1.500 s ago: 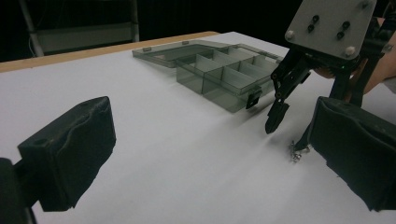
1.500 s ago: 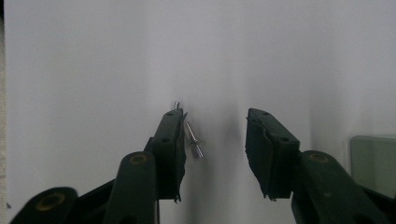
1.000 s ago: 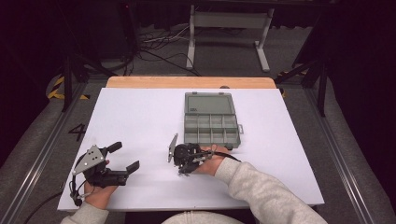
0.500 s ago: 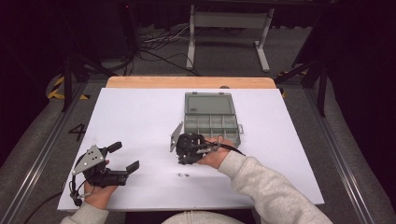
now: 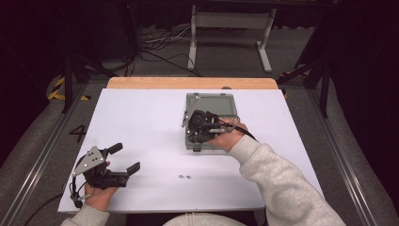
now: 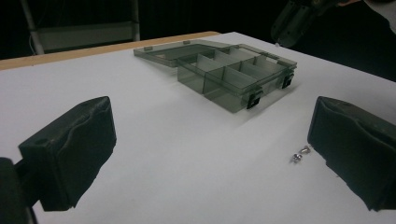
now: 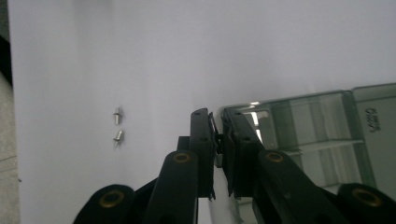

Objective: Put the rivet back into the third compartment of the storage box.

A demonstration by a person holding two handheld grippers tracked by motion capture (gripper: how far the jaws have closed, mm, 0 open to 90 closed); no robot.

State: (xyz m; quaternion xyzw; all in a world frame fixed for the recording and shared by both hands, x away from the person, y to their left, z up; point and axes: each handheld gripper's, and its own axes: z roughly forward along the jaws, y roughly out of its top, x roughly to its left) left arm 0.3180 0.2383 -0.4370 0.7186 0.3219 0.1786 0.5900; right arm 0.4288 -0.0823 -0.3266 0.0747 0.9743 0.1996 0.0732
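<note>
Screws [image 5: 184, 177]: in the high view two lie together on the white table [image 5: 141, 117], near its front edge and well short of the box [image 5: 211, 104]. The right claw [image 5: 197, 129] has left the patch of table just in front of the box, where it worked a second ago, and now hangs over the box's near left corner. We read that as a carry, one screw going to a compartment and two left to fetch. The left claw [image 5: 126, 158] has not moved. It rests at the front left with its jaws spread and nothing in them. The right hand and claw cover most of the box body, so we see little more than the raised lid.

In the left gripper view the box [image 6: 233, 74] stands open with its dividers plain. Its walls are smoky, and we cannot tell whether any cell holds a screw. The screws [image 6: 300, 154] lie just beside the right-hand jaw of the spread left claw [image 6: 212, 140].

In the right gripper view the right claw [image 7: 217, 135] is clenched to a thin slit above the box [image 7: 317, 126] corner. Whether a screw sits in that slit we cannot make out. The screws [image 7: 117, 126] show off to the left, small but clear.
</note>
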